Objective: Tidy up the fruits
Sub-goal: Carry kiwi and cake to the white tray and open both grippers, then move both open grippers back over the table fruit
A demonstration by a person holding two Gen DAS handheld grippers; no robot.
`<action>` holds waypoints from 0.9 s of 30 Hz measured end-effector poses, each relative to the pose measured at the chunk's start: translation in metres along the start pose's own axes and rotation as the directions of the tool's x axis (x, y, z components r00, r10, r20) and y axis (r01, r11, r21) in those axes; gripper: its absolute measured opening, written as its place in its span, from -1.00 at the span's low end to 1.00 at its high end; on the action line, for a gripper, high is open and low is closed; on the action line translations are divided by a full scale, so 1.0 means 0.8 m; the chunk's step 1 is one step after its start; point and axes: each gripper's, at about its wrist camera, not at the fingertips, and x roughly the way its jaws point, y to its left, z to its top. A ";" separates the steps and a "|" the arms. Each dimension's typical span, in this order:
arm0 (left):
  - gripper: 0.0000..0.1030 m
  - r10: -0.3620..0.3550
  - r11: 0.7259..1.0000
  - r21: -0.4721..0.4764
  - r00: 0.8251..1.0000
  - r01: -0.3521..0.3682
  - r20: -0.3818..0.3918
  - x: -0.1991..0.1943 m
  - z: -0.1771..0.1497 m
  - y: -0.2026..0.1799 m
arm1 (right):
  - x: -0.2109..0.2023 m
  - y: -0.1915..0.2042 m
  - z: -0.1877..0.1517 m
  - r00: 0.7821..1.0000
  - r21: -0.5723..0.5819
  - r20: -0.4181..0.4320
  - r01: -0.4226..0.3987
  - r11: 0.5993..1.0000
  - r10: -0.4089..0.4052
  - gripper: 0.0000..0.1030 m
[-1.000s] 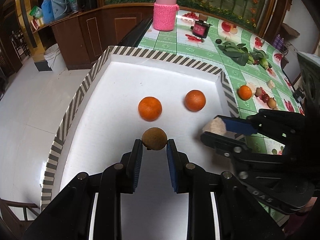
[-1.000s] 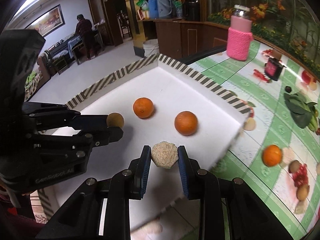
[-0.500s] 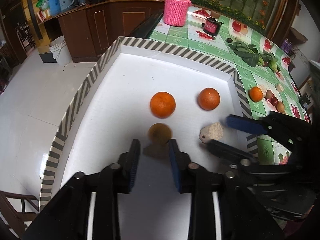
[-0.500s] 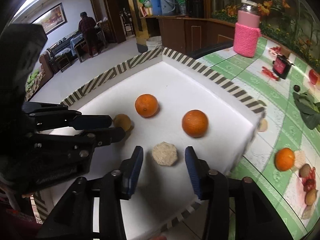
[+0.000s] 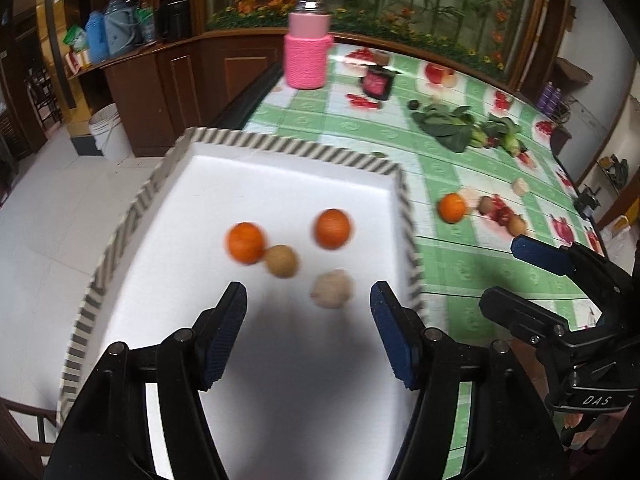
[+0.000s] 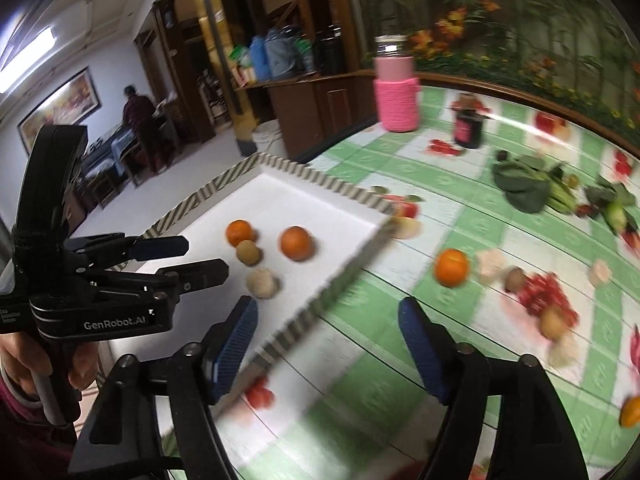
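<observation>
Left wrist view is showing us the left gripper [image 5: 308,308] with its jaws just having been opening, now released and holding nothing; we are seeing four fruits lying in the white tray [image 5: 280,176]: two oranges [image 5: 245,242] [image 5: 333,229], a brown fruit [image 5: 281,261] touching the left orange, and a pale rough fruit [image 5: 333,290] just ahead of the blue pads [image 5: 224,332]; the right gripper [image 6: 328,332] is hanging over the tray's striped edge and the green checked counter [image 6: 460,200], its jaws likewise just having been opening, released and empty; we are also seeing another orange [image 6: 451,267] sitting on the counter beside small brown fruits [image 6: 515,279], well apart from the tray; a pink jar [image 5: 307,42] is standing at the far end.
</observation>
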 end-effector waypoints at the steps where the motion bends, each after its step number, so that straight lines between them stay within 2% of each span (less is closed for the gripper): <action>1: 0.23 -0.007 1.000 0.010 1.000 0.007 0.002 -0.001 0.001 -0.008 | -0.005 -0.008 -0.003 1.000 0.013 0.002 0.016 1.000 -0.016 0.53; 7: 0.23 -0.059 0.997 0.055 0.998 0.059 0.002 -0.001 0.004 -0.055 | -0.045 -0.060 -0.029 0.993 0.057 0.011 0.114 0.992 -0.115 0.59; 12: 0.23 -0.093 0.992 0.086 0.995 0.094 -0.021 0.010 0.008 -0.091 | -0.065 -0.104 -0.045 0.987 0.109 0.006 0.159 0.981 -0.160 0.60; 17: 0.23 -0.109 0.985 0.128 0.993 0.113 -0.038 0.024 0.014 -0.124 | -0.067 -0.132 -0.052 0.976 0.098 -0.009 0.218 0.971 -0.218 0.60; 19: 0.23 -0.116 0.982 0.143 0.992 0.122 -0.054 0.032 0.017 -0.135 | -0.062 -0.144 -0.051 0.976 0.100 -0.019 0.219 0.971 -0.218 0.58; 25: 0.23 -0.109 0.974 0.190 0.990 0.124 -0.089 0.055 0.031 -0.157 | -0.035 -0.174 -0.041 0.970 0.083 -0.056 0.242 0.967 -0.237 0.43; 27: 0.23 -0.110 0.971 0.203 0.990 0.126 -0.092 0.062 0.037 -0.160 | -0.026 -0.184 -0.039 0.974 0.102 -0.069 0.220 0.970 -0.214 0.26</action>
